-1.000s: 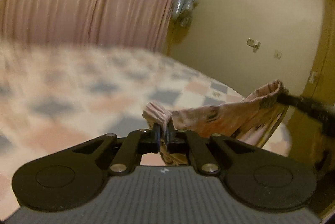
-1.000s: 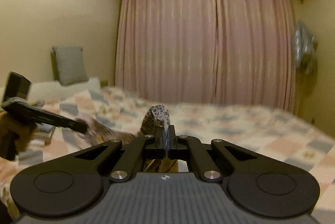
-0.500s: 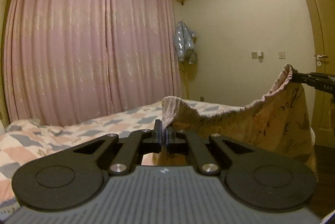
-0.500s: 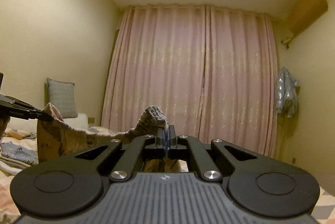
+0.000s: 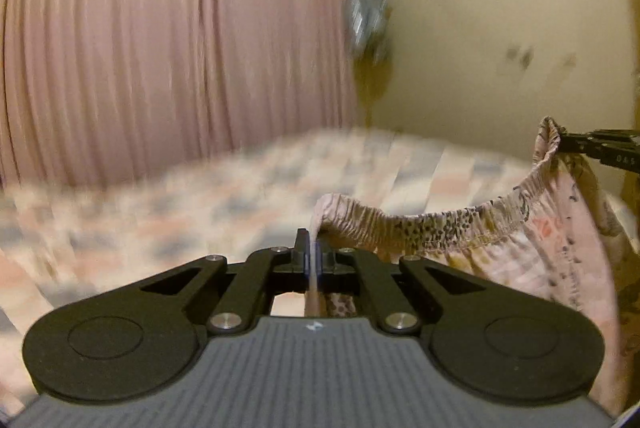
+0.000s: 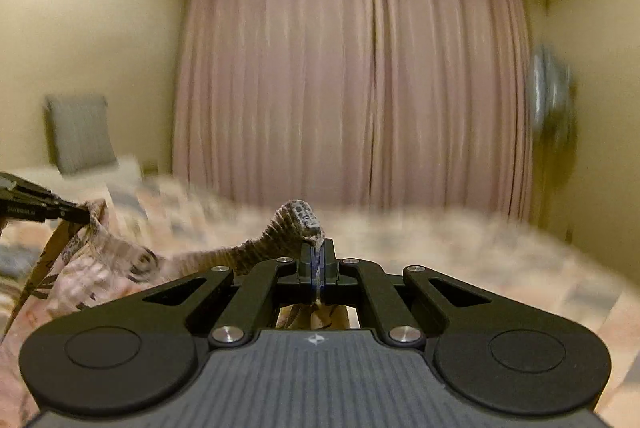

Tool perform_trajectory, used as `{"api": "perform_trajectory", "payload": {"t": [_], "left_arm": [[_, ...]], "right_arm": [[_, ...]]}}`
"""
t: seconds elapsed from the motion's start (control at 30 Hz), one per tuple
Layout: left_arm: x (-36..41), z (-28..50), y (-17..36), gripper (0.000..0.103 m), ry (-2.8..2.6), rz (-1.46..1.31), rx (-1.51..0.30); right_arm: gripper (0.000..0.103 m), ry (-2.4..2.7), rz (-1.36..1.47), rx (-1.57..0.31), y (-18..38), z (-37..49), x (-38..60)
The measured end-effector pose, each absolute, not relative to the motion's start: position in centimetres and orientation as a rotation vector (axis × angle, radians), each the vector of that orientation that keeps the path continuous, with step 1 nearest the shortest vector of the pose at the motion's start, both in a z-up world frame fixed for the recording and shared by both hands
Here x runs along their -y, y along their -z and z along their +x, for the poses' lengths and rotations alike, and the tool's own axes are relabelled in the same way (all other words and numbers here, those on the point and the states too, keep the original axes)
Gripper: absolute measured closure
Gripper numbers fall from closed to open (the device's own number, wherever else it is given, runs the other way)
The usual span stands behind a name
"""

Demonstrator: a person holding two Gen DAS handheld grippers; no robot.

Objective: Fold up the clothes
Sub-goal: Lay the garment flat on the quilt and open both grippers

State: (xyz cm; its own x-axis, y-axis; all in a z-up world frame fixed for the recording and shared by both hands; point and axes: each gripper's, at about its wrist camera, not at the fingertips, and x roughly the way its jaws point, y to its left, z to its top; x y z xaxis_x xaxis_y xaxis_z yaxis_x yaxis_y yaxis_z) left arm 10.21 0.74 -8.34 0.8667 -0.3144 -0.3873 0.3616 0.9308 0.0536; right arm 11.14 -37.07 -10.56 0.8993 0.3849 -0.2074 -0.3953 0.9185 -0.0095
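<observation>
Left wrist view: the left gripper (image 5: 312, 254) pinches the waistband (image 5: 452, 224) of the pants (image 5: 532, 260); the right gripper (image 5: 568, 143) pinches its other end. The band hangs sideways between them, above the bed (image 5: 200, 203).

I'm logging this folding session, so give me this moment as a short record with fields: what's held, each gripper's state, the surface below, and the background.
item held: pink patterned garment, gripped along its elastic waistband
left gripper: shut on the waistband
right gripper: shut on the waistband's other end
garment state: stretched between the two grippers, sagging in the middle, body hanging below
surface below: bed with checked bedspread, blurred
background: pink curtain, grey pillow
image quality: motion blur in both views
</observation>
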Motion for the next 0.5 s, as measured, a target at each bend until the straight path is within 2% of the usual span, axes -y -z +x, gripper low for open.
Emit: {"api": "perform_trajectory", "payload": {"t": [0.07,0.23,0.3,0.37,0.5], "left_arm": [[0.0,15.0,14.3,0.102,0.334,0.125,-0.492],[-0.4,22.9,26.8,0.102,0.271,0.133,-0.724],[-1.5,23.1,28.5,0.098,0.268,0.120,-0.742],[-2.5,23.3,28.2,0.090,0.259,0.087,-0.729],[-3.9,21.8,25.4,0.084,0.236,0.058,-0.680]], "right_arm": [[0.102,-0.392,-0.043,-0.323,15.7,16.8,36.7],[0.099,-0.368,-0.069,-0.481,23.0,22.2,36.2],[0.083,-0.358,-0.080,-0.543,25.8,24.3,36.0],[0.080,-0.349,-0.084,-0.571,27.4,25.2,36.2],[0.072,-0.341,-0.045,-0.520,25.0,22.6,37.9]]}}
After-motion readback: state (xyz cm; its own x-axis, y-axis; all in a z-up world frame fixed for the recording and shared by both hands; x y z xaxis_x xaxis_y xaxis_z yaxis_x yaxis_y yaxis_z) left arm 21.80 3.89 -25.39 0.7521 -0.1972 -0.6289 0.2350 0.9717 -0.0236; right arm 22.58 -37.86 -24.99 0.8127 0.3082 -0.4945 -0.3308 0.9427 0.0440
